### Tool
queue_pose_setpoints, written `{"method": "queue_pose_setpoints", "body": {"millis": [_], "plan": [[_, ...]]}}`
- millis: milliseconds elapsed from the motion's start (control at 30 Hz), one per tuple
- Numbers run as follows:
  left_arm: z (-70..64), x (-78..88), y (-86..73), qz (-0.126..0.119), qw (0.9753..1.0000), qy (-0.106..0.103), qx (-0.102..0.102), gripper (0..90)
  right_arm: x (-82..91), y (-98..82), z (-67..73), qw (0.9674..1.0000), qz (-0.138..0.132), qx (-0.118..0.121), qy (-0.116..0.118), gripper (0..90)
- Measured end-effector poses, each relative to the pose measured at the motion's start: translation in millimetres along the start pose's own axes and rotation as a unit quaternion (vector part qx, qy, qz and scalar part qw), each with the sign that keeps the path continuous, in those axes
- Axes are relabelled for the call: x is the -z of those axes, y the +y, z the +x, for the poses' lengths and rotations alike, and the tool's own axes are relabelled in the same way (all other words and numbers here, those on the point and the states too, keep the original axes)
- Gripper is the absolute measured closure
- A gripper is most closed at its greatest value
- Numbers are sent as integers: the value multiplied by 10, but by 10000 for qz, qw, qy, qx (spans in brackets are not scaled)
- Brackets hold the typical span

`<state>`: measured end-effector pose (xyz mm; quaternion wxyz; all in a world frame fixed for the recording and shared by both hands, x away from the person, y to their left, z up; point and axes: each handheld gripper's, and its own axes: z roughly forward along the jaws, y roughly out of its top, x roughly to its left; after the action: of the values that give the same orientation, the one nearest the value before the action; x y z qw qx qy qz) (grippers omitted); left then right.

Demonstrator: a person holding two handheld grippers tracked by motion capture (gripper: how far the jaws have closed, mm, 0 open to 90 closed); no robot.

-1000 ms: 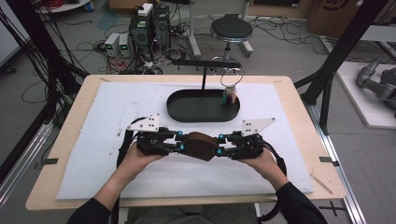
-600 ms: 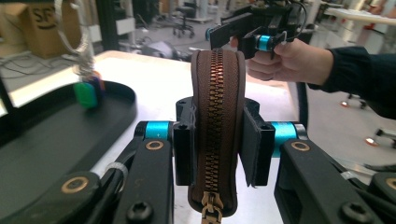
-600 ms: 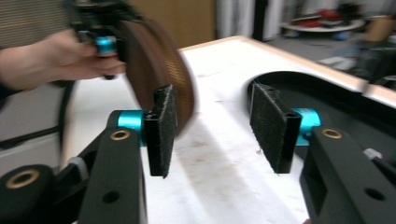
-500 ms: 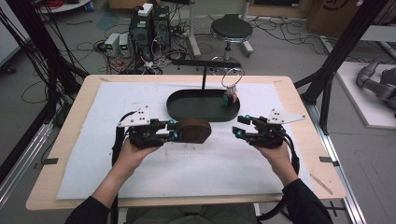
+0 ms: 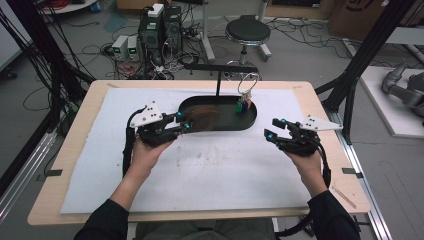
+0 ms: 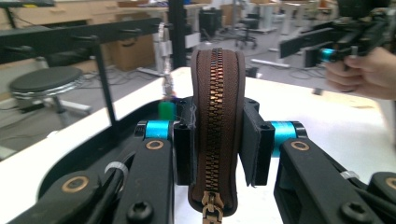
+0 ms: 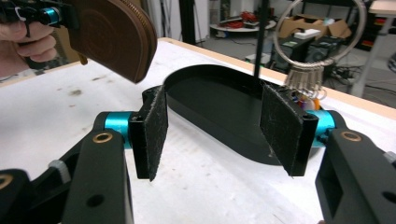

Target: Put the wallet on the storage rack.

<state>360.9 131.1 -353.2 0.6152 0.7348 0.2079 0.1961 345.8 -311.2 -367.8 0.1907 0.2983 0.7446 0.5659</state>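
My left gripper (image 5: 184,123) is shut on a brown zippered pouch (image 5: 202,117) and holds it over the left end of the black oval tray (image 5: 247,121). In the left gripper view the pouch (image 6: 215,121) stands on edge between the jaws, its brass zipper facing the camera. My right gripper (image 5: 273,129) is open and holds nothing, to the right of the tray above the white mat. In the right gripper view its pads (image 7: 154,133) stand wide apart, with the pouch (image 7: 114,35) at upper left and the tray (image 7: 219,105) ahead.
A black T-shaped stand (image 5: 218,75) rises from the tray, with a metal key ring (image 5: 248,82) and small coloured tags (image 5: 242,105) hanging at the tray's right end. A white mat (image 5: 210,170) covers the wooden table (image 5: 320,100). Floor clutter and a stool (image 5: 247,32) lie beyond.
The right gripper let go of the pouch and moved away to the right. The left gripper carried the pouch up and back, over the tray's left end.
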Motion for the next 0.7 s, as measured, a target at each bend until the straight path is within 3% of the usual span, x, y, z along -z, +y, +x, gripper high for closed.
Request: {"method": "queue_pose_setpoints", "body": {"millis": [233, 700], "plan": [[42, -97, -28, -64, 9992, 403, 18, 696, 55, -24, -71, 9998, -8, -59, -188, 412], [110, -366, -142, -83, 9969, 767, 175, 696, 107, -45, -143, 9992, -43, -163, -368, 400]]}}
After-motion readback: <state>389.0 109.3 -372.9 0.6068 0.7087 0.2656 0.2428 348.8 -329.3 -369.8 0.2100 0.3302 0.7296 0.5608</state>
